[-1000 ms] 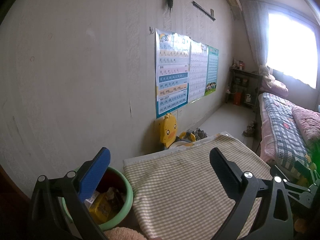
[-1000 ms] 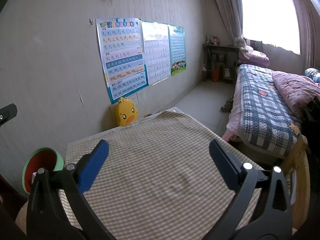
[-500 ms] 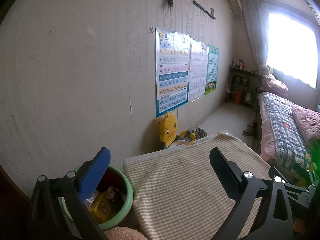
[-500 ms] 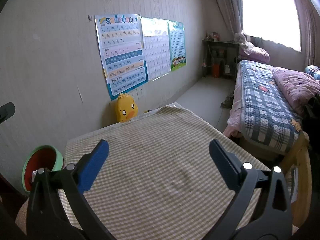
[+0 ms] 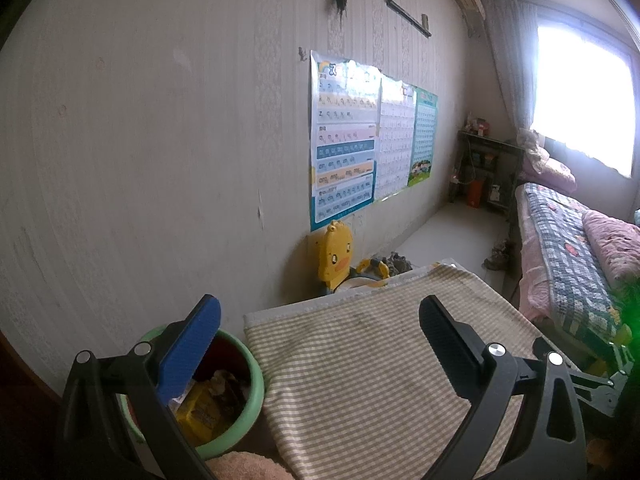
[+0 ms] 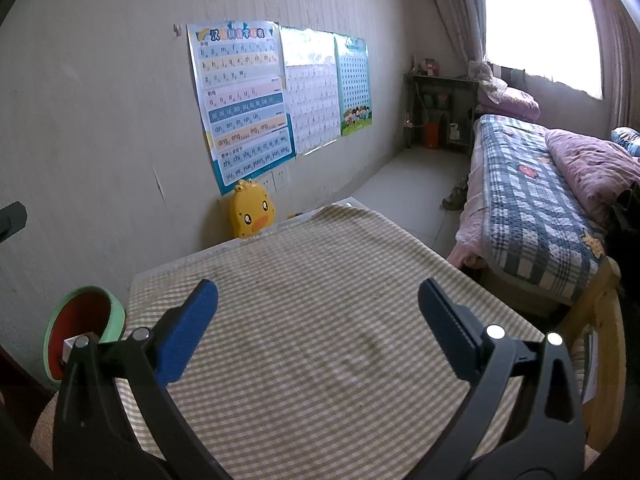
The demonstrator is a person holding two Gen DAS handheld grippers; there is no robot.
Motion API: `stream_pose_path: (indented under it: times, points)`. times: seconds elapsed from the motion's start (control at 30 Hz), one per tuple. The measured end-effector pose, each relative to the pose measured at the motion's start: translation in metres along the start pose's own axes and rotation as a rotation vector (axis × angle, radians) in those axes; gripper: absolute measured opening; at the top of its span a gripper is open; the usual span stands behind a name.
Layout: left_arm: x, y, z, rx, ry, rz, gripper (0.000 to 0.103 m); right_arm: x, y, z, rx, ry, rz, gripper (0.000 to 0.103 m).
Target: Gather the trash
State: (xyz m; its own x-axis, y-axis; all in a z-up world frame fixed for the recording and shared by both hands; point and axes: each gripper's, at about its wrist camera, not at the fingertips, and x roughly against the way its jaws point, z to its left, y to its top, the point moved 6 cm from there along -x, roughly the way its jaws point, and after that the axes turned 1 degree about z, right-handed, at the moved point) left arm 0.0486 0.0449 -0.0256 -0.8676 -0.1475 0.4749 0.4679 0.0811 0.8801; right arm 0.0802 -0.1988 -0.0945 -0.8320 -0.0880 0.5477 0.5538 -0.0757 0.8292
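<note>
Both my left gripper (image 5: 320,316) and right gripper (image 6: 318,300) stay wide apart, holding nothing. The green bin (image 5: 244,404) remains below my left jaw, the checked cloth (image 6: 320,320) unmoved beneath.

Your desk (image 6: 320,320) is sitting directly ahead of you, with the bin (image 5: 240,412) standing just beside its left edge and trash (image 5: 204,404) lying inside it. The duck toy (image 6: 252,216) is leaning against the wall behind the desk, under 3 posters (image 6: 280,96). The bed (image 6: 532,208) is running along your right, and the shelf (image 6: 440,112) is standing beyond it under the window (image 6: 540,24).
</note>
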Motion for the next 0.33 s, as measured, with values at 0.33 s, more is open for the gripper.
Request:
stream_pose_path:
  times: [0.33]
  points:
    - [-0.004, -0.021, 0.004, -0.052, -0.005, 0.046, 0.095, -0.095, -0.033, -0.068, -0.125, -0.236, 0.19, 0.099]
